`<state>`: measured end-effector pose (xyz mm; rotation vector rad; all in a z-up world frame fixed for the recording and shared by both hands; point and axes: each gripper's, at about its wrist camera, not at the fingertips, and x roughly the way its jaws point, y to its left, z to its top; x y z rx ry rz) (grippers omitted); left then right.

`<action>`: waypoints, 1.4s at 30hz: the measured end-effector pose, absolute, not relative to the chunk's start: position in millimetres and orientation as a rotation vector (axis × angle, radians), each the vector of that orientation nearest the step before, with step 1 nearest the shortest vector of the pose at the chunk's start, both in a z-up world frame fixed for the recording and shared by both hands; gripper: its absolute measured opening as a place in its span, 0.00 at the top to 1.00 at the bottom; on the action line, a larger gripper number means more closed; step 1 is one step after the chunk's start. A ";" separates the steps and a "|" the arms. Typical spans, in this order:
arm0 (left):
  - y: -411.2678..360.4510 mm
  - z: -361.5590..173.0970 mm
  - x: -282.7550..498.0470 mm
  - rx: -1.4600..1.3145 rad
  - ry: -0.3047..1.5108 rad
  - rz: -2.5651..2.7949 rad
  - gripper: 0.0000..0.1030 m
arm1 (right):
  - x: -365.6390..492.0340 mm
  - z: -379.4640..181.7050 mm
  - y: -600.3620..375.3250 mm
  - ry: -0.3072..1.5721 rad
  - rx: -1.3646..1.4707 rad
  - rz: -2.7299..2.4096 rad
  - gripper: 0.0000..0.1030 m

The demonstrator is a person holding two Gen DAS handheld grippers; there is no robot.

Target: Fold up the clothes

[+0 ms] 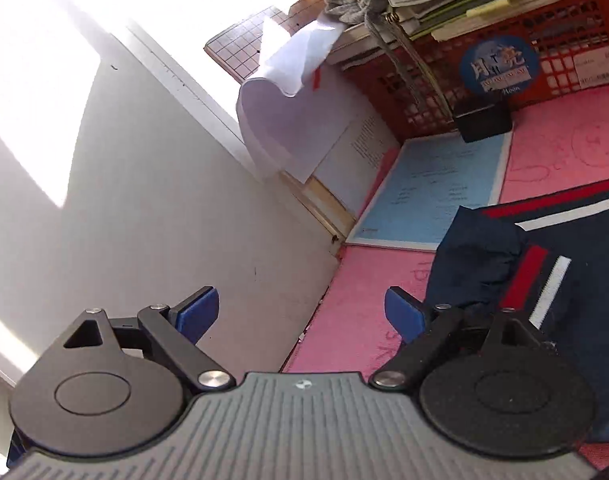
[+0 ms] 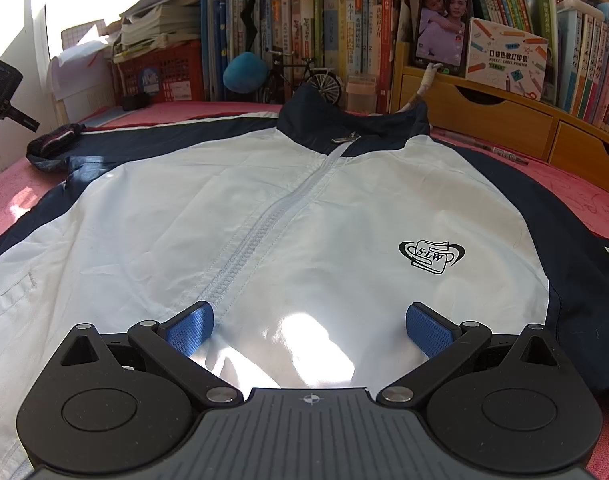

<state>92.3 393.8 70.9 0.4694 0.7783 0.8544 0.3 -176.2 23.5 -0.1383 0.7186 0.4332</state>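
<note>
Closest to the right camera, the right gripper hangs over the lower front of the jacket. Its two blue fingers are spread wide, and nothing is between them. They hover just above the white cloth and do not pinch it, likely waiting while the other hand gets ready.

The jacket lies flat, front side up, on the pink mat. It is spread out like this so it is easy to fold. Its zipper is closed and runs up the middle. That is the long line of the jacket: the bottom is at 6 o'clock near the camera, and the dark collar points to 12 o'clock, toward the bookshelf.

One sleeve reaches out to 10 o'clock. Its cuff is bunched up at the end.

In the left camera, the left gripper is wide open too and holds nothing. The sleeve cuff, with its red and white stripes, sits at 3 o'clock, just beside the right-hand finger. I think the sleeve gets folded in next.

Farther away, at 1 o'clock, stands a red crate with stacked papers on top.
</note>
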 end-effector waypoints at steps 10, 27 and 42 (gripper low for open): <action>366.7 77.0 62.6 -0.156 0.773 0.068 0.04 | -0.1 23.6 -174.5 0.719 -0.137 0.428 0.00; 427.7 70.9 71.3 0.019 0.716 0.788 0.36 | 0.2 23.0 -173.9 0.720 -0.137 0.425 0.00; 194.2 39.7 13.9 -0.075 0.752 -0.199 0.22 | -0.2 23.2 -171.9 0.720 -0.135 0.418 0.00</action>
